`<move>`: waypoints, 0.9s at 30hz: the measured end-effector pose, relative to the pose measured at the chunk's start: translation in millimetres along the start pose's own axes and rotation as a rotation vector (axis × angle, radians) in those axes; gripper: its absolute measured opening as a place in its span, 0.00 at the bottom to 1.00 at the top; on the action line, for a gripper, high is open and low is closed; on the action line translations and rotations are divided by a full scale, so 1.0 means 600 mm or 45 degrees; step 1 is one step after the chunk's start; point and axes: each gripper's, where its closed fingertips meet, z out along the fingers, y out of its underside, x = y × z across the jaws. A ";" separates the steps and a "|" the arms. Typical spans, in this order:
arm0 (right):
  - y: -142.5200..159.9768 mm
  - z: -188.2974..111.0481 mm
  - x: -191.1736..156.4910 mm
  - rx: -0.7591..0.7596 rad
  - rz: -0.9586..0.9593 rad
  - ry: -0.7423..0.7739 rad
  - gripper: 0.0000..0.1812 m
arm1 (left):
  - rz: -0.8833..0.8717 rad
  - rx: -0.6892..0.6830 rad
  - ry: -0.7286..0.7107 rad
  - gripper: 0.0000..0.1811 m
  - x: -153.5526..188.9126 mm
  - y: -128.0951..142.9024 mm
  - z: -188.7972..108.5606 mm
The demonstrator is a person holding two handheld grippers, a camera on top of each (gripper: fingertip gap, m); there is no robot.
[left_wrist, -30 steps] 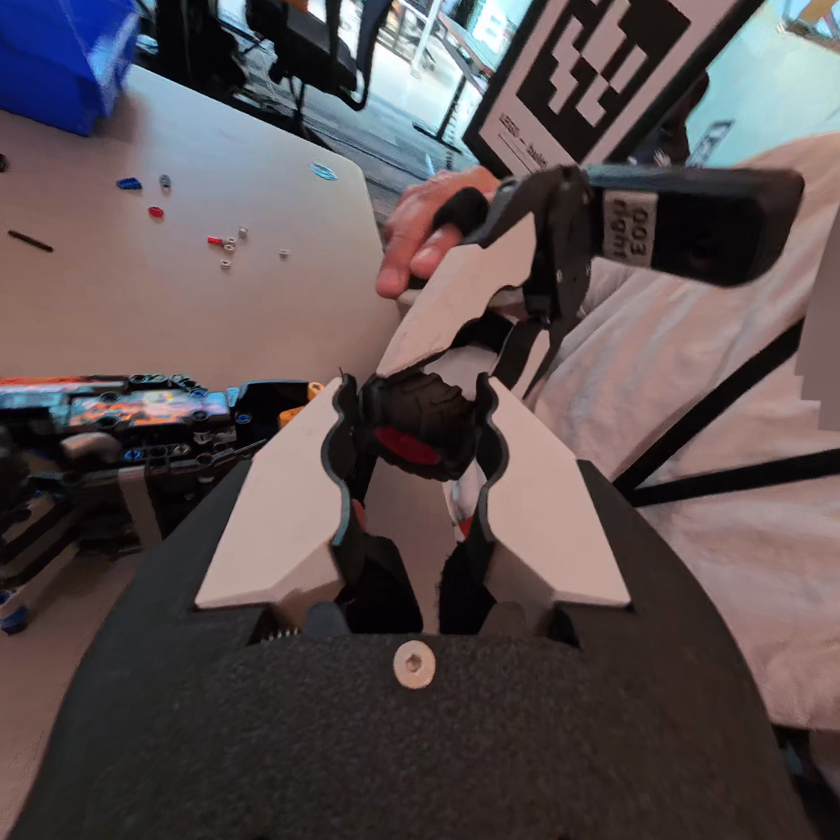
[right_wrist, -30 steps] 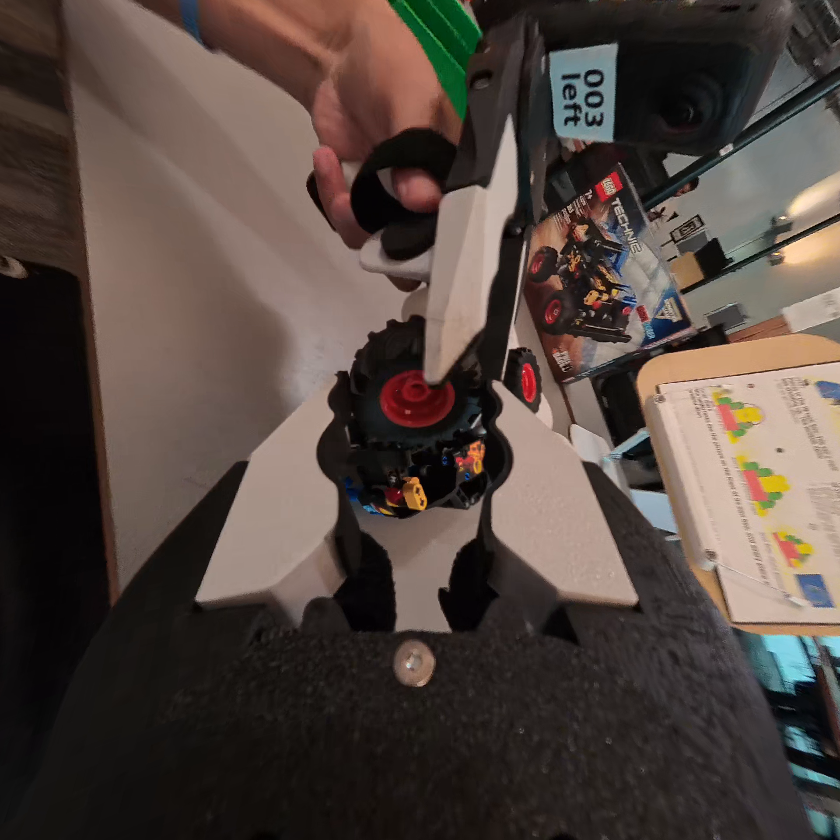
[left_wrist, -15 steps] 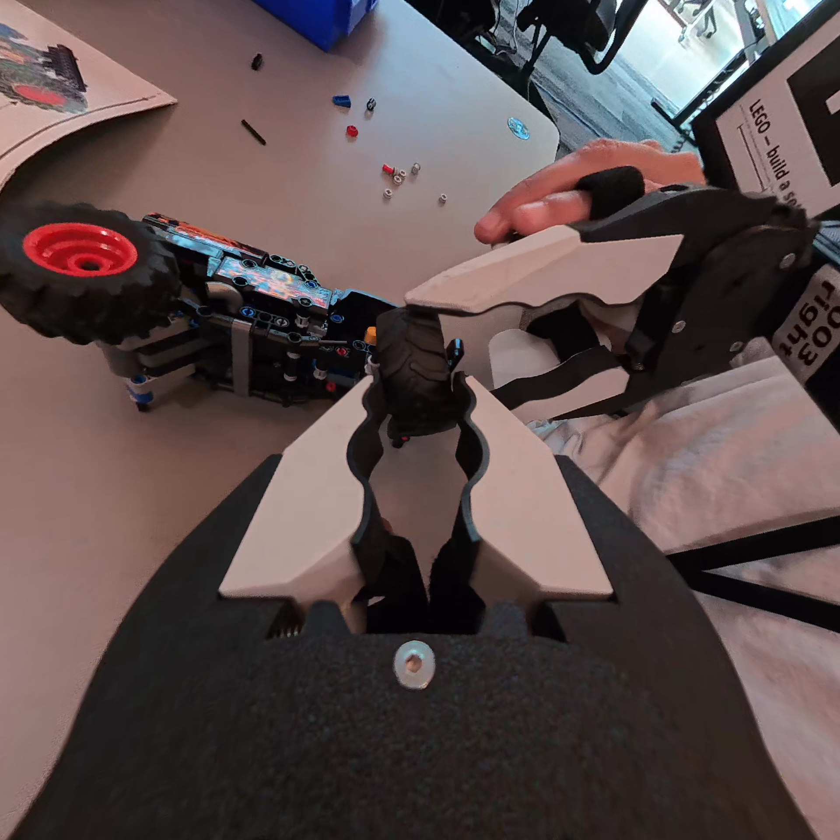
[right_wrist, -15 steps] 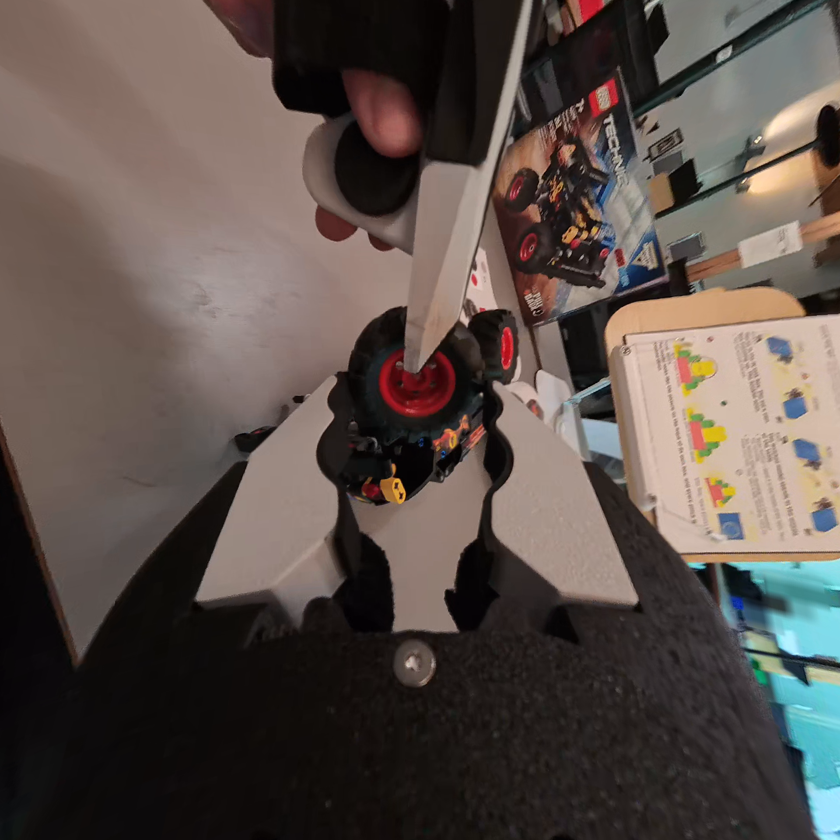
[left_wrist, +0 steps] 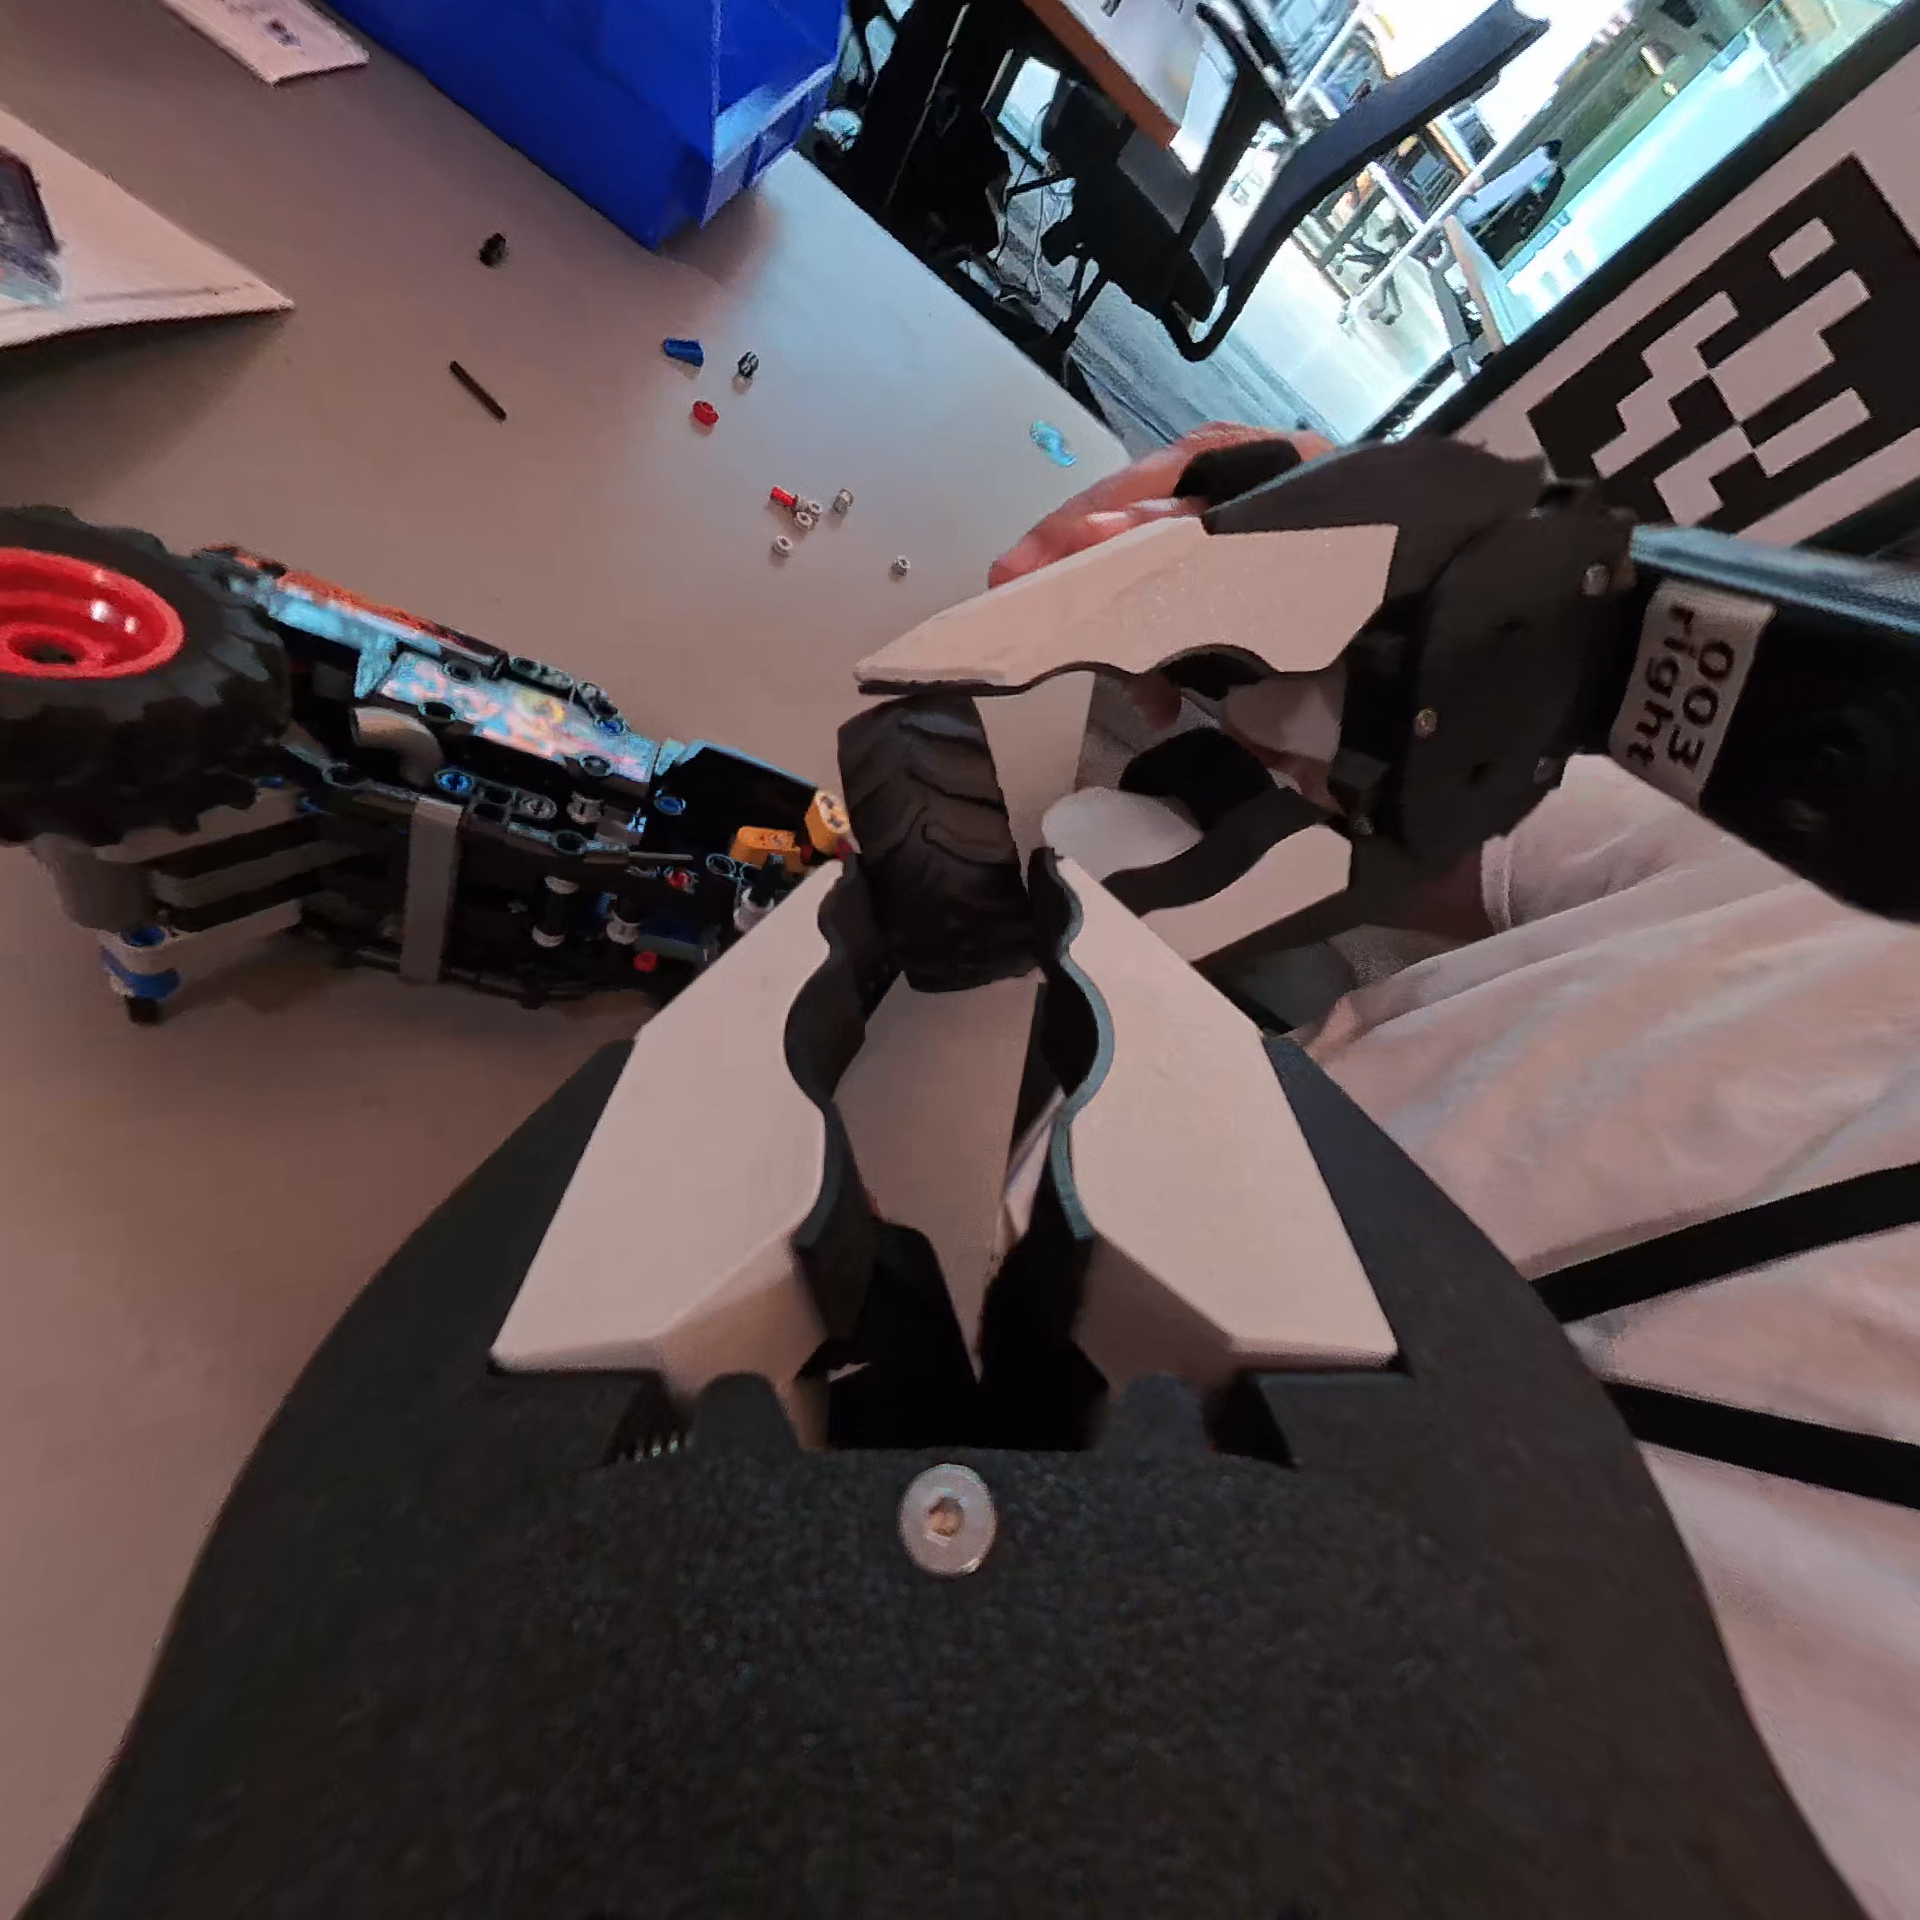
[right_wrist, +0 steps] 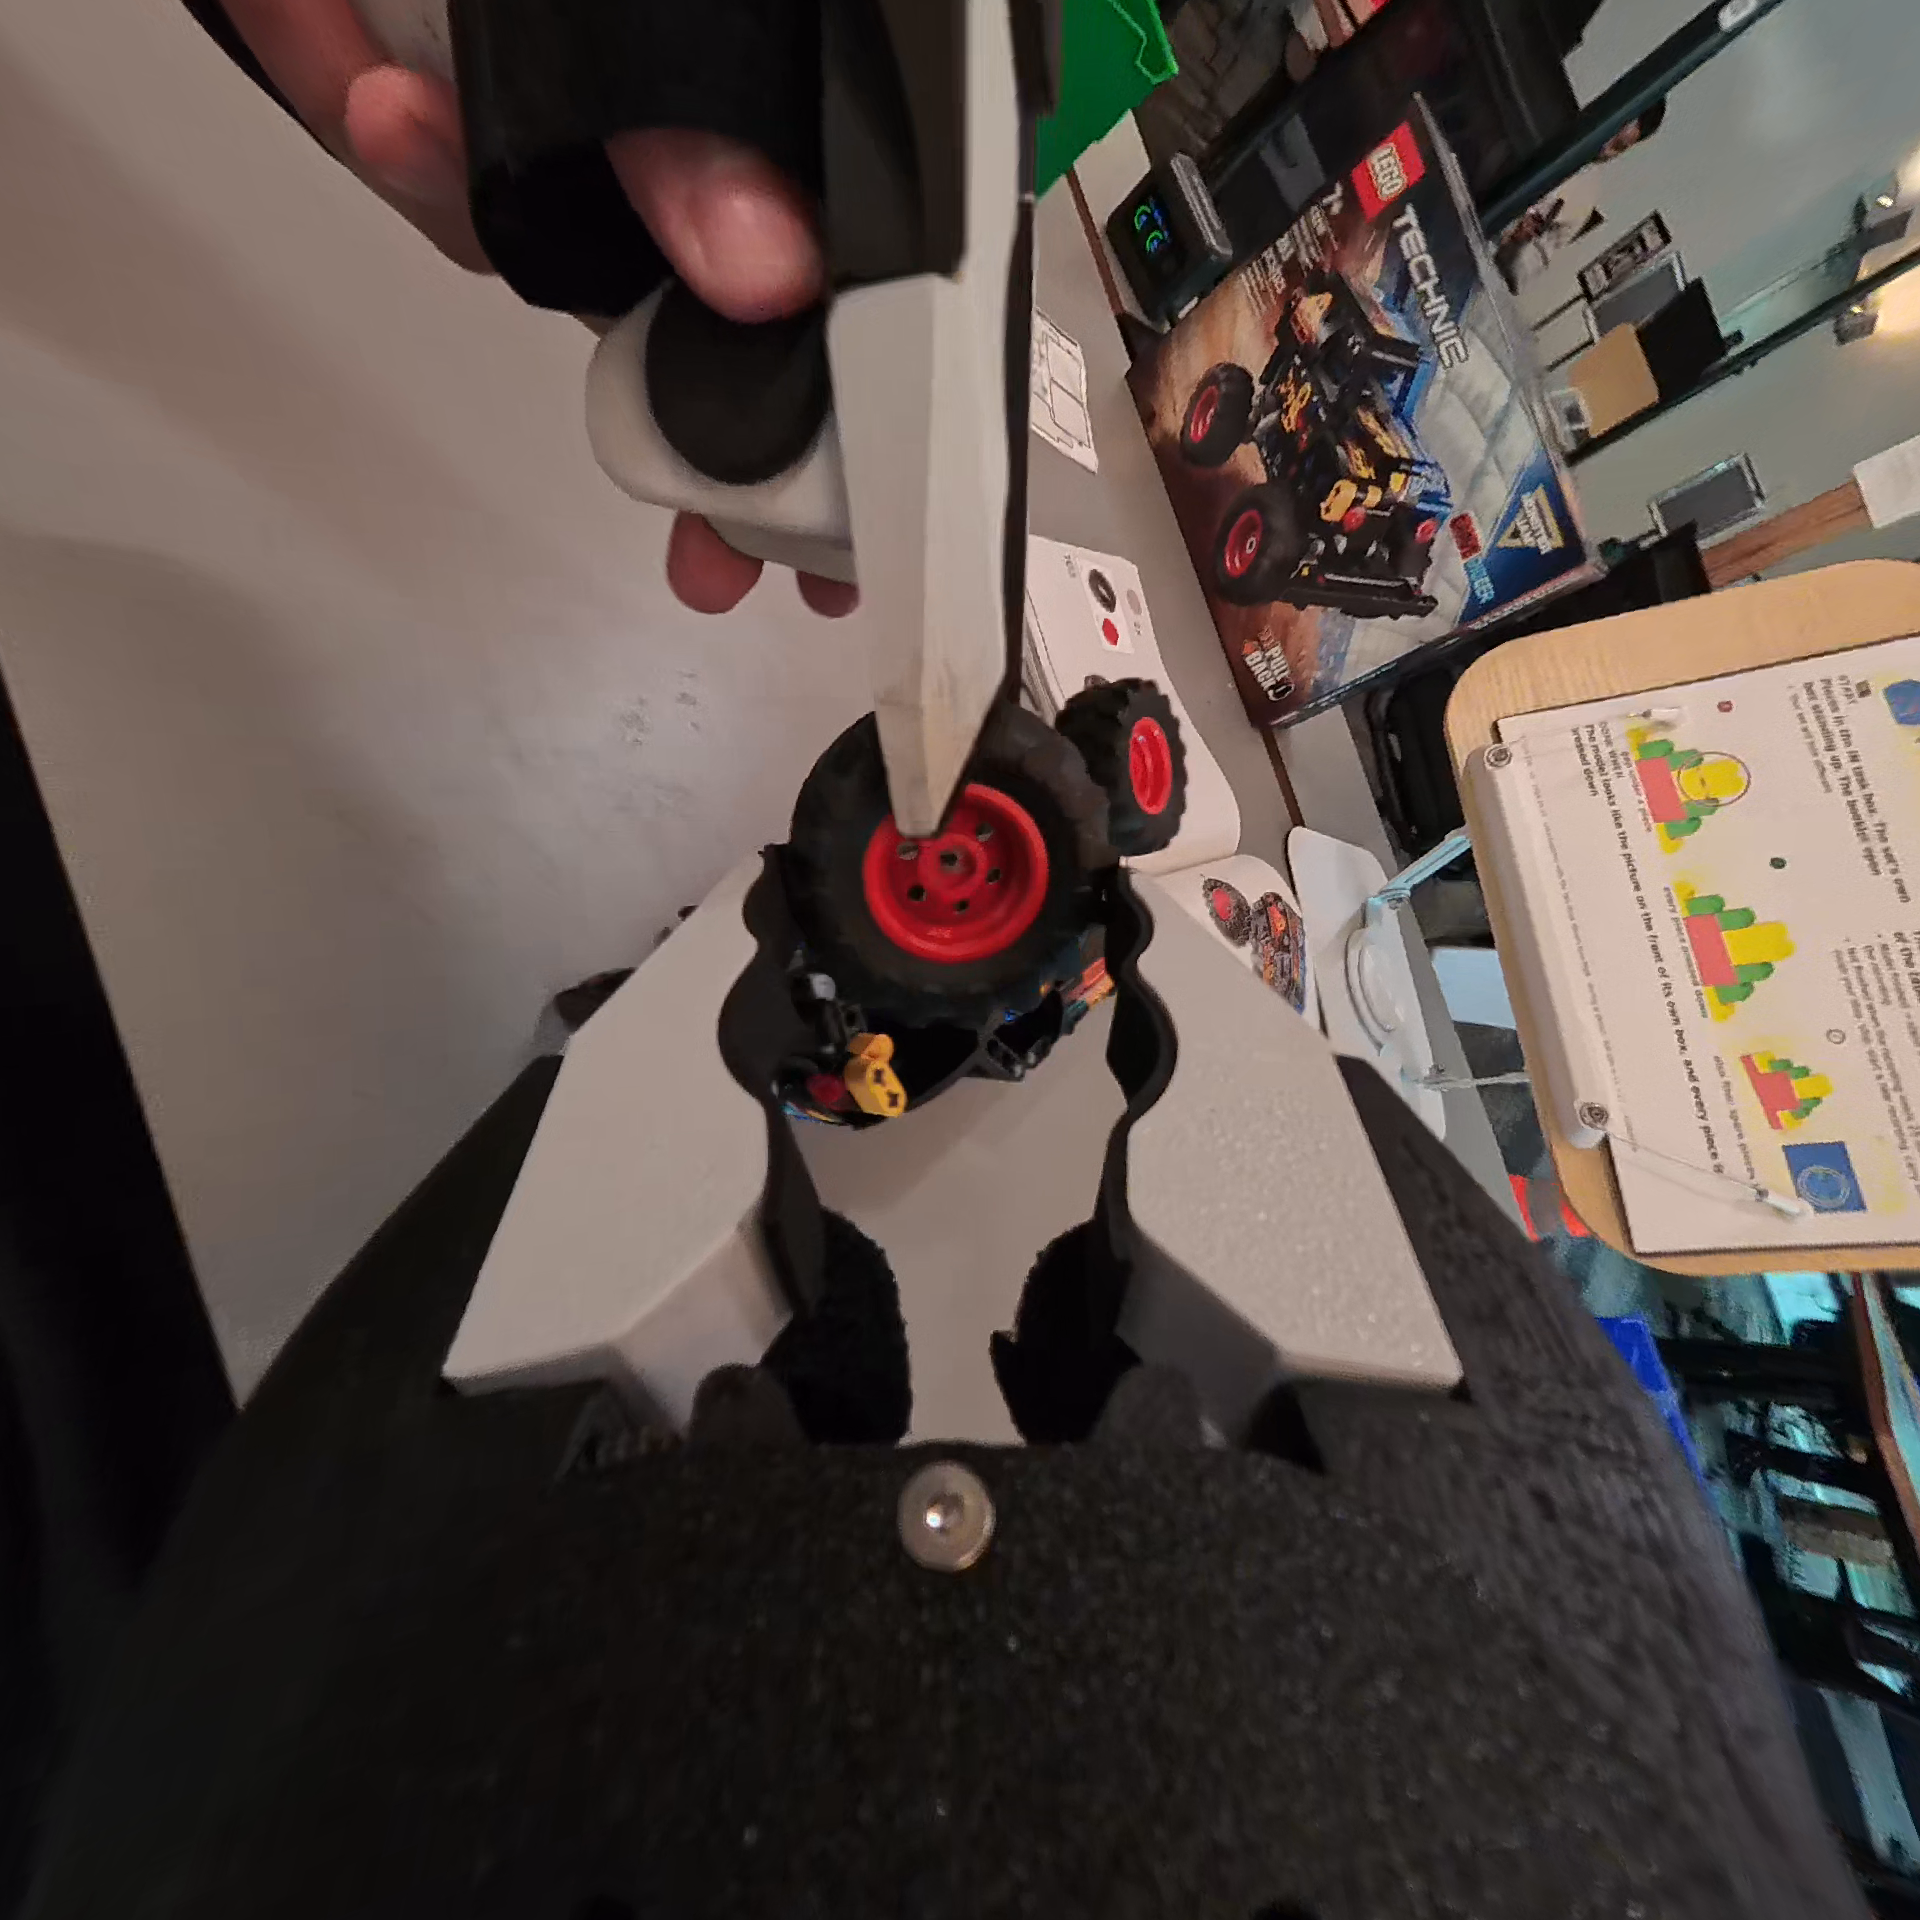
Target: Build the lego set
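At the near end of the truck chassis (left_wrist: 499,821), which is lying on its side on the grey table (left_wrist: 312,1122), a black tyre with a red hub (right_wrist: 956,888) is being worked onto its axle. The left gripper (left_wrist: 940,914) is clenching this wheel (left_wrist: 930,842) across its tread, both pads touching rubber — probably so the wheel cannot spin or tip while it is being pushed home. The right gripper (right_wrist: 940,935) is reaching in from the hub side with its jaws spread wide around the wheel and the chassis end behind it; whether the pads are actually pressing anything, I cannot tell, though the jaws are standing apart rather than closed. In the right wrist view one finger of the left gripper is lying across the red hub, its tip near the centre hole.

A second fitted wheel (left_wrist: 94,665) is sitting at the far end of the chassis, hub upward, so the build is looking well advanced — the wheel stage, by my judgement. Beyond it, loose small parts (left_wrist: 800,509) and a black axle pin (left_wrist: 478,391) are lying scattered on the table, well apart from the model. The set's box (right_wrist: 1351,416) is propped at the table's edge, near an open instruction booklet (right_wrist: 1101,644).
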 end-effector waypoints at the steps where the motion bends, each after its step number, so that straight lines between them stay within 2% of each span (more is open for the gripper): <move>1: 0.002 -0.004 0.010 0.004 0.025 -0.029 0.33 | 0.051 0.047 -0.003 0.16 -0.001 -0.012 -0.005; 3: 0.019 -0.009 0.036 -0.006 0.076 -0.121 0.33 | 0.237 0.159 -0.154 0.26 -0.037 -0.036 -0.031; 5: 0.031 -0.010 0.047 0.024 0.220 -0.320 0.33 | 0.457 0.141 -0.260 0.17 -0.074 -0.017 -0.041; 7: 0.029 -0.009 0.049 0.082 0.370 -0.524 0.32 | 0.569 0.010 -0.256 0.20 -0.093 0.035 -0.009; 9: 0.022 -0.006 0.040 0.119 0.504 -0.714 0.32 | 0.673 -0.036 -0.236 0.22 -0.097 0.067 0.028; 10: 0.020 -0.004 0.035 0.121 0.570 -0.798 0.35 | 0.708 -0.007 -0.243 0.21 -0.098 0.067 0.040; 13: 0.015 0.001 0.028 0.148 0.763 -0.972 0.33 | 0.745 0.127 -0.205 0.15 -0.091 0.049 0.052; 17: 0.032 0.014 0.023 0.109 0.897 -1.045 0.32 | 0.734 0.214 -0.144 0.12 -0.085 0.042 0.058; 20: 0.023 0.012 0.022 0.147 0.988 -1.121 0.33 | 0.779 0.273 -0.153 0.03 -0.080 0.035 0.055; 27: 0.032 0.028 -0.017 0.018 0.904 -1.122 0.32 | 0.744 0.272 -0.109 0.03 -0.080 0.033 0.058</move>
